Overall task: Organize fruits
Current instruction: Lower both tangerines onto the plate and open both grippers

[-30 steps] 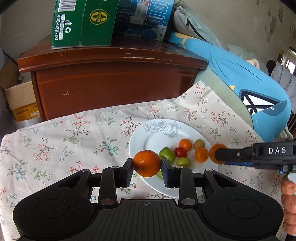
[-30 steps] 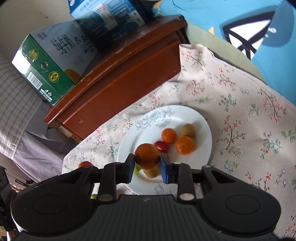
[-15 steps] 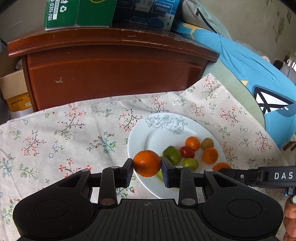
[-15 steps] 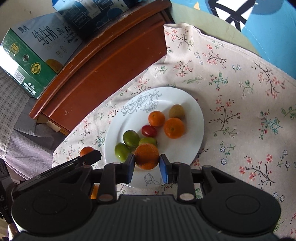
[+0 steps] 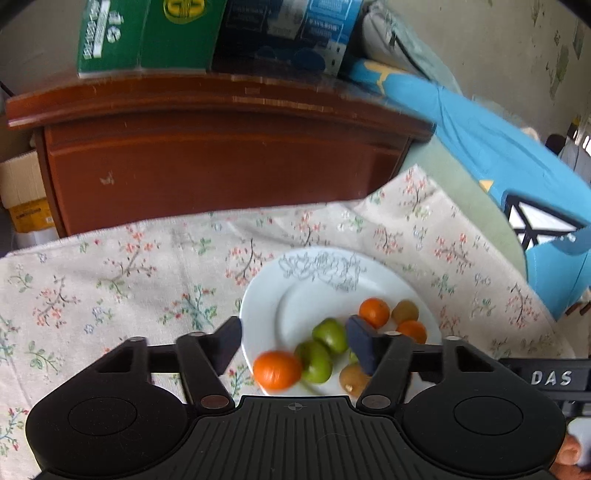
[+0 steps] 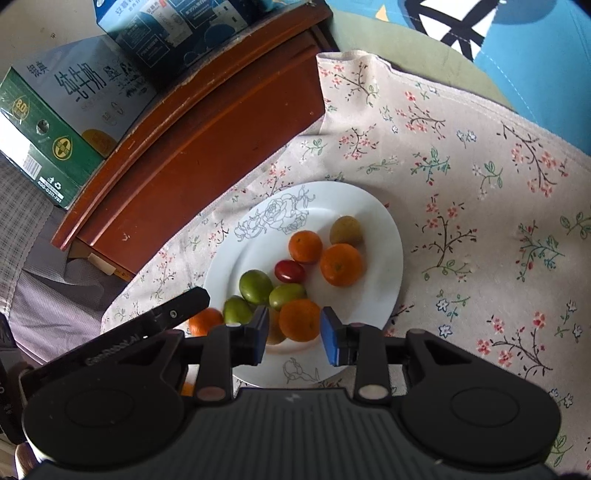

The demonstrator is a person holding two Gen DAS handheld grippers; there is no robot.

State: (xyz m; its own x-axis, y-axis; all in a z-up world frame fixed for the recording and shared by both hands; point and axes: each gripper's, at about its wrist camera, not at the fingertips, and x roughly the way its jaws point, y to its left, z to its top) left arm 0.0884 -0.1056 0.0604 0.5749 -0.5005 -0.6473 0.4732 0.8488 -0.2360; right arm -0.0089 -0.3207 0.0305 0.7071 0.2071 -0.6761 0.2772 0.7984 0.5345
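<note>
A white plate lies on the floral cloth with oranges, green fruits, a red tomato and kiwis on it. My left gripper hangs over the plate's near left rim, its jaws opening wide. A blurred orange lies free below them at the rim. My right gripper is low over the plate's front, its jaws opening. Another orange rests between them, with a gap at the left pad. The left gripper's finger shows beside the first orange.
A brown wooden cabinet stands right behind the cloth, with a green carton and a blue carton on top. Blue fabric lies at the right, a cardboard box at the far left.
The left jaws sprang apart and their orange dropped onto the plate's near left rim. The right gripper came down over the plate's front and its pads parted slightly from its orange.
</note>
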